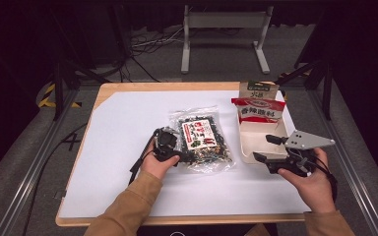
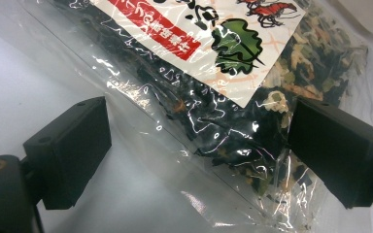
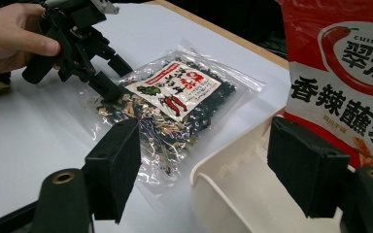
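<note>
The left hand-held gripper (image 1: 177, 153) straddles the clear snack bag (image 1: 204, 140) mid-tabletop (image 1: 128, 123), jaws spread, unclamped, ready to pinch; the right hand-held gripper (image 1: 265, 148) waits released at the white bin (image 1: 256, 142).

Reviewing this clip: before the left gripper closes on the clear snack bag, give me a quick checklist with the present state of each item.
1. Left gripper jaws open wide: ok.
2. Edge of the clear snack bag lies between the jaws: ok.
3. Pads pressing on the bag yet: cannot tell for the far one; the near one stands apart.
4. Bag lies flat on the white sheet, free of other things: ok.
5. White tray has bare room beside the red packet: ok.
6. Right gripper open, holding nothing, by the tray: ok.
</note>
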Tool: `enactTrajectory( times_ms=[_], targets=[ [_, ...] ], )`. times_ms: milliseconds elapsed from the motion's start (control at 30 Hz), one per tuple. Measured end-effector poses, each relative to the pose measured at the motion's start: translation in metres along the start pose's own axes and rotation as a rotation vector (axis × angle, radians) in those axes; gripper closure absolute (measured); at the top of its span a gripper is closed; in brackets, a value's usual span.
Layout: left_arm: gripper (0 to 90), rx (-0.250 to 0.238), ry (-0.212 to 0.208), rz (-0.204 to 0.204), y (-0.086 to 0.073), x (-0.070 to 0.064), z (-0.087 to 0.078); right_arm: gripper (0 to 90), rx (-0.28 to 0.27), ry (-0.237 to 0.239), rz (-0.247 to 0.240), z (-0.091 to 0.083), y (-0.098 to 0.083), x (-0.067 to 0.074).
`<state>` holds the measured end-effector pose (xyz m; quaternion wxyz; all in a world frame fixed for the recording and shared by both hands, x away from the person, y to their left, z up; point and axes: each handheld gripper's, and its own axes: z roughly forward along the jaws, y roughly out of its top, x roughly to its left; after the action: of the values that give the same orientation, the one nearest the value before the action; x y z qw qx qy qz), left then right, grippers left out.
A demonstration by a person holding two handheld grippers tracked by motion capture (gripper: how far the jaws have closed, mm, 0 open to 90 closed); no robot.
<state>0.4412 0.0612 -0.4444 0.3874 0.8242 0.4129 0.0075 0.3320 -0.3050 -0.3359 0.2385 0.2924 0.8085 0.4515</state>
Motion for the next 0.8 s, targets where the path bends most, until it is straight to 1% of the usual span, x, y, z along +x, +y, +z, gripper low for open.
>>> enactTrajectory(
  times_ms=[33, 67, 133, 200, 267, 333, 367, 400, 433, 467, 500, 567, 667, 800],
  targets=[
    [9.4, -0.008, -0.003, -0.016, 0.000, 0.000, 0.000, 28.5, 0.000, 0.002, -0.001, 0.000, 0.000, 0.000],
    [9.7, -0.008, 0.000, -0.015, 0.001, 0.000, 0.000, 28.5, 0.000, 0.002, -0.001, 0.001, 0.000, 0.001],
    [9.7, -0.007, 0.015, 0.000, 0.000, -0.003, 0.002, 28.5, 0.001, 0.001, -0.004, 0.001, 0.000, 0.001],
    [9.5, -0.005, 0.015, 0.016, 0.001, -0.004, 0.004, 28.5, 0.002, 0.000, -0.004, 0.001, 0.000, 0.000],
    [11.5, -0.005, 0.016, 0.031, 0.001, -0.005, 0.004, 28.5, 0.002, 0.000, 0.001, 0.001, -0.001, -0.001],
    [12.8, -0.004, 0.018, 0.032, 0.001, -0.005, 0.004, 28.5, 0.002, 0.000, 0.002, 0.001, -0.001, -0.001],
    [13.6, -0.003, 0.026, 0.038, 0.001, -0.006, 0.005, 28.5, 0.003, 0.000, 0.002, 0.001, -0.001, -0.001],
    [15.3, 0.002, 0.031, 0.032, 0.001, -0.007, 0.005, 28.5, 0.003, 0.001, 0.002, 0.001, -0.001, -0.001],
    [17.1, 0.012, 0.032, 0.036, 0.003, -0.008, 0.005, 28.4, 0.004, 0.001, 0.003, 0.001, -0.002, -0.001],
    [20.8, 0.029, 0.022, 0.028, 0.004, -0.010, 0.004, 28.4, 0.003, 0.002, 0.004, 0.001, -0.002, -0.001],
    [26.3, 0.032, 0.017, 0.034, 0.005, -0.010, 0.004, 28.4, 0.004, 0.003, 0.004, 0.002, -0.001, -0.001],
    [33.3, 0.036, 0.004, 0.026, 0.004, -0.011, 0.004, 28.4, 0.003, 0.003, 0.000, 0.002, -0.001, 0.000],
    [37.7, 0.033, -0.007, 0.021, 0.004, -0.012, 0.003, 28.4, 0.000, 0.004, 0.000, 0.002, -0.001, 0.000],
    [43.0, 0.029, -0.005, 0.028, 0.003, -0.014, 0.003, 28.4, 0.002, 0.003, 0.003, 0.002, -0.001, -0.001]
  ],
)
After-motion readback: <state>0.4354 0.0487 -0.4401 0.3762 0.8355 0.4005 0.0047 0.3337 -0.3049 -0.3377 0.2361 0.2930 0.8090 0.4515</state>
